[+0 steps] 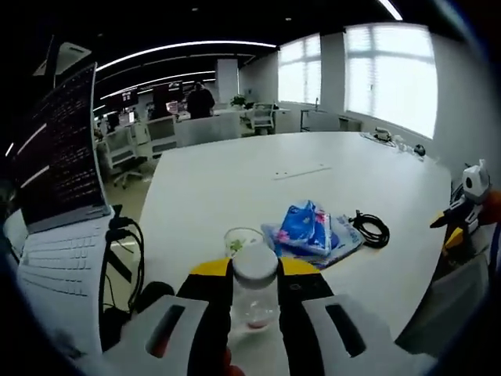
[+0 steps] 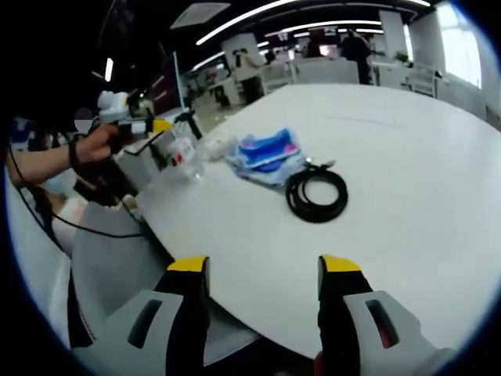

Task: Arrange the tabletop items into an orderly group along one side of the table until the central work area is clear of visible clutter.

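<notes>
The left gripper (image 1: 254, 286) is clenched on a small clear bottle (image 1: 254, 291), probably to carry it to the table (image 1: 235, 180) edge. The right gripper (image 2: 264, 270) is released, holding nothing. Near it lie a coiled black cable (image 2: 317, 196) and a blue packet (image 2: 268, 153), still central.

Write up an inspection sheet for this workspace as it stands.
Surface: white table, middle mostly bare.
Job's things: clear bottle, small glass cup, blue plastic packet, all near one edge.
Clutter: nothing seen elsewhere on the near part of the table.
Grippers: left gripper shut on the bottle; right gripper open, holding nothing.
Cables: coiled black cable beside the packet.
Surroundings: laptop at the edge; open office, people standing far off.
</notes>
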`<state>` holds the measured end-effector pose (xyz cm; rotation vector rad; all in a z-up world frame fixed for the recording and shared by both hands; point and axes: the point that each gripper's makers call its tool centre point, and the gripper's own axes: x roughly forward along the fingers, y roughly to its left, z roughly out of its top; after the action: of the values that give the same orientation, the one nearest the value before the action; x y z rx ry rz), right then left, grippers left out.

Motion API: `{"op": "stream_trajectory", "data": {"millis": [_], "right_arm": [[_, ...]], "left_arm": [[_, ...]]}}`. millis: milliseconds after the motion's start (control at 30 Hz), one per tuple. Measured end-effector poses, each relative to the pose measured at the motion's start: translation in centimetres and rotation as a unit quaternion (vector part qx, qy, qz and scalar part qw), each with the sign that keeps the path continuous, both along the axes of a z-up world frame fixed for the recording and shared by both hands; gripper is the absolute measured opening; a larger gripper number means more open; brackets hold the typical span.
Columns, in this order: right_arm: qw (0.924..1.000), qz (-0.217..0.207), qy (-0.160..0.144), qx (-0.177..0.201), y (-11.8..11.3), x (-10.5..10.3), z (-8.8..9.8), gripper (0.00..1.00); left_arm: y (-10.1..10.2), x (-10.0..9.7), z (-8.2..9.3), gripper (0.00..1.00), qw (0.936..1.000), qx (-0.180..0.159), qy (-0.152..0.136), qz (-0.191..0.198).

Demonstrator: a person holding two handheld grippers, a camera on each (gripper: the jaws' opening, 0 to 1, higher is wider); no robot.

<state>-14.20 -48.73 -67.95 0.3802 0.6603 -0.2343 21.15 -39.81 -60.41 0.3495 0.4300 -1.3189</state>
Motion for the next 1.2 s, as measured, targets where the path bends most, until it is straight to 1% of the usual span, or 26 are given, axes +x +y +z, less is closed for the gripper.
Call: {"op": "stream_trajectory", "data": {"millis": [133, 233, 367, 433, 467, 533, 700, 833, 933, 1033, 1200], "right_arm": [[1.0, 0.001, 0.002, 0.001, 0.3, 0.4, -0.1, 0.54], [1.0, 0.002, 0.003, 0.002, 0.3, 0.6, -0.2, 0.54], [1.0, 0.002, 0.003, 0.002, 0.4, 1.0, -0.1, 0.54], [1.0, 0.003, 0.004, 0.002, 0.4, 1.1, -0.2, 0.54], [1.0, 0.002, 0.003, 0.002, 0.4, 1.2, -0.2, 0.54], [1.0, 0.002, 0.004, 0.003, 0.4, 1.3, -0.2, 0.54], [1.0, 0.004, 0.005, 0.003, 0.5, 1.5, -0.3, 0.54], [1.0, 0.001, 0.006, 0.005, 0.4, 1.6, -0.6, 0.53], [0.9999, 0.0, 0.007, 0.007, 0.3, 1.7, -0.8, 0.53], [0.9999, 0.0, 0.009, 0.009, 0.2, 1.9, -1.0, 0.52], [0.9999, 0.002, 0.011, 0.011, -0.2, 2.5, -1.5, 0.52]], "left_arm": [[0.2, 0.8, 0.0, 0.2, 1.0, -0.003, 0.008, 0.002], [0.2, 1.0, 0.1, 0.2, 0.9997, -0.01, 0.021, 0.002], [0.1, 0.9, 0.1, 0.2, 0.9995, -0.015, 0.028, 0.0], [0.0, 0.7, 0.1, 0.22, 0.9993, -0.018, 0.034, -0.001], [0.0, 0.6, 0.1, 0.21, 0.9993, -0.019, 0.033, -0.001], [-0.1, 0.5, 0.0, 0.22, 0.9992, -0.02, 0.035, -0.002], [0.0, 0.7, 0.1, 0.24, 0.9987, -0.027, 0.042, 0.006], [0.3, 1.4, 0.7, 0.26, 0.9979, -0.039, 0.047, 0.019], [0.4, 1.5, 1.1, 0.27, 0.9975, -0.046, 0.046, 0.025], [0.4, 1.9, 1.8, 0.28, 0.9958, -0.062, 0.055, 0.04], [0.3, 1.6, 2.8, 0.29, 0.9959, -0.067, 0.047, 0.037]]}}
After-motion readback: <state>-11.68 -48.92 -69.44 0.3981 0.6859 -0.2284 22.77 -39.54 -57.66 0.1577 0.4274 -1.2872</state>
